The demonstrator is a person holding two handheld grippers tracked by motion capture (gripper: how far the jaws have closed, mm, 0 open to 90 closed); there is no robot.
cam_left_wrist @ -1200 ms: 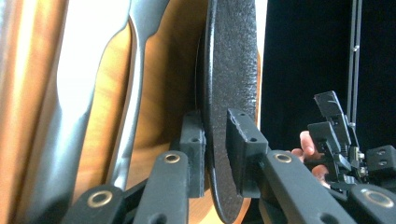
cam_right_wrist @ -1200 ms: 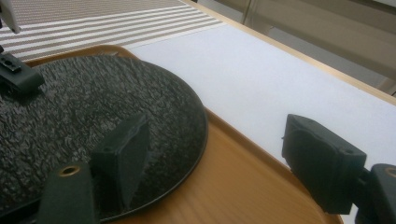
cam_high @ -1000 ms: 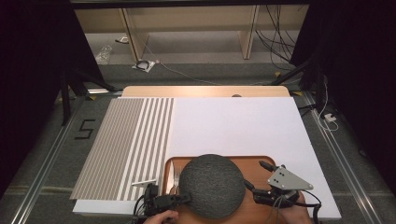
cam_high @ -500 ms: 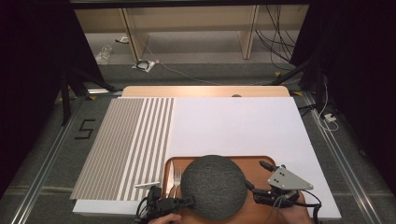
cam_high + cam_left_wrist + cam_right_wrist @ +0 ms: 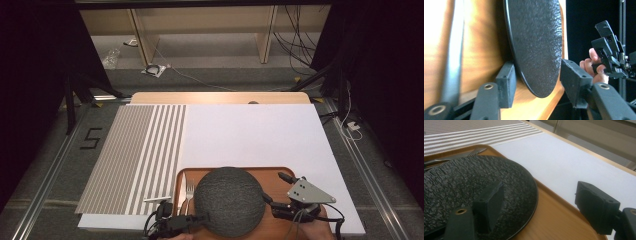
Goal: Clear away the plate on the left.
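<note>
Left gripper [image 5: 536,82], jaws just opening, straddles the flat-lying black plate's [image 5: 536,45] rim.

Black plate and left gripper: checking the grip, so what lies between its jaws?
The black plate's rim sits between the left gripper's open jaws, seen in the left gripper view.

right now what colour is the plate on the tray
Black with a rough, pebbled surface; the plate shows best in the right gripper view, lying on the wooden tray.

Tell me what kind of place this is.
Probably a lab or recording setup staged as a dining table: a tray with a black plate and fork, loose cables on the floor, and dark curtains around.
</note>
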